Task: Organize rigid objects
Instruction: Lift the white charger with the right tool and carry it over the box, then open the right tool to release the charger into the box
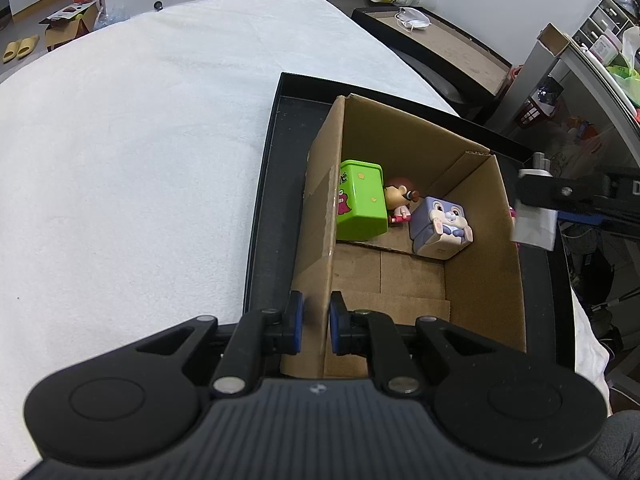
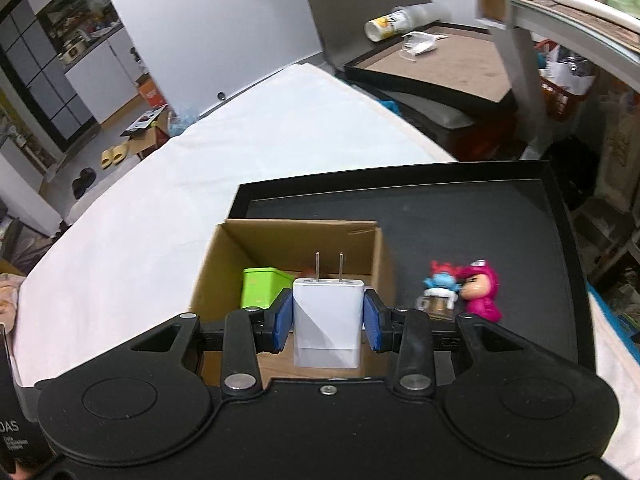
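An open cardboard box (image 1: pixel 484 240) stands in a black tray (image 1: pixel 264 200) on the white-covered table. Inside lie a green tin (image 1: pixel 362 204), a small doll figure (image 1: pixel 400 200) and a purple bunny cube (image 1: pixel 442 226). My left gripper (image 1: pixel 316 322) is shut on the box's left wall. My right gripper (image 2: pixel 326 320) is shut on a white plug adapter (image 2: pixel 328 320), prongs pointing forward, above the box (image 2: pixel 224 264); the adapter also shows in the left wrist view (image 1: pixel 536 224). A blue figure (image 2: pixel 440 284) and a pink figure (image 2: pixel 482 290) stand in the tray (image 2: pixel 520 240) right of the box.
White cloth (image 1: pixel 140 160) covers the table left of the tray. Behind stands a second black-rimmed tray (image 2: pixel 440 64) with a face mask (image 2: pixel 420 44) and a fallen bottle (image 2: pixel 390 22). A metal shelf unit (image 2: pixel 560 8) stands at the right.
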`<act>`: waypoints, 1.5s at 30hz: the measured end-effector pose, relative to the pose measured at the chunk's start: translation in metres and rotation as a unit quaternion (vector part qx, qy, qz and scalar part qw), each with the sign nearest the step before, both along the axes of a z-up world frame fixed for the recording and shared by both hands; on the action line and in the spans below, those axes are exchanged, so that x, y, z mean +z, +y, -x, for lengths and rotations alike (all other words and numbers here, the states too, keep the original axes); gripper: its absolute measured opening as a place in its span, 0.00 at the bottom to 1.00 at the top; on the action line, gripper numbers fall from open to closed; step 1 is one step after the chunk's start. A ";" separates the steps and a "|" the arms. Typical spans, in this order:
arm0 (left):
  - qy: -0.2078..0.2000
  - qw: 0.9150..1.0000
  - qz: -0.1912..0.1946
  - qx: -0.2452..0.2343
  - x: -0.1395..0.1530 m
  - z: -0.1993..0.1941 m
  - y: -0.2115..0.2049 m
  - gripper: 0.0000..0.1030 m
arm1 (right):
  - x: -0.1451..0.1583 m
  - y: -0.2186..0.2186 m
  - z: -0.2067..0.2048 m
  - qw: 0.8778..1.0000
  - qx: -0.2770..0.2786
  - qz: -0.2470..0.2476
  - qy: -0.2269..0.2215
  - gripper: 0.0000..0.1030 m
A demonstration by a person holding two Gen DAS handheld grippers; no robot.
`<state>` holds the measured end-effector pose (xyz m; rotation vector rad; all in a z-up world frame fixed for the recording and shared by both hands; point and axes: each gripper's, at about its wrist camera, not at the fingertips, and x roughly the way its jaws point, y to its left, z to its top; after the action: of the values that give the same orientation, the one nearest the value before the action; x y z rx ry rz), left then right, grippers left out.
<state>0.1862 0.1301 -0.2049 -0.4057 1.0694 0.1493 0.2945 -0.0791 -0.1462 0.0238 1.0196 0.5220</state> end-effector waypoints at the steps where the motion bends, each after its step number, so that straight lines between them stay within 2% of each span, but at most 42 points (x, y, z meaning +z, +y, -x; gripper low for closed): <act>1: 0.000 1.000 0.001 0.000 0.000 0.000 0.000 0.12 | -0.001 0.004 0.000 1.000 0.003 -0.001 0.002 0.35; 15: -0.002 1.000 0.008 -0.005 0.000 0.002 0.003 0.12 | -0.039 0.041 0.003 0.998 0.015 -0.017 0.055 0.36; 28: -0.009 1.000 0.012 -0.006 -0.002 0.005 0.004 0.12 | -0.073 0.057 0.004 0.996 0.011 -0.017 0.092 0.35; 39: -0.009 1.000 0.012 -0.006 -0.002 0.005 0.004 0.12 | -0.093 0.061 0.006 0.992 -0.002 -0.027 0.124 0.36; 45: -0.009 1.000 0.013 -0.007 -0.003 0.006 0.003 0.12 | -0.091 0.065 0.010 0.992 0.001 -0.028 0.122 0.36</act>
<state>0.1806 0.1336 -0.2078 -0.4216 1.0566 0.1197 0.2846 -0.0145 -0.2368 0.1390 1.2428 0.5594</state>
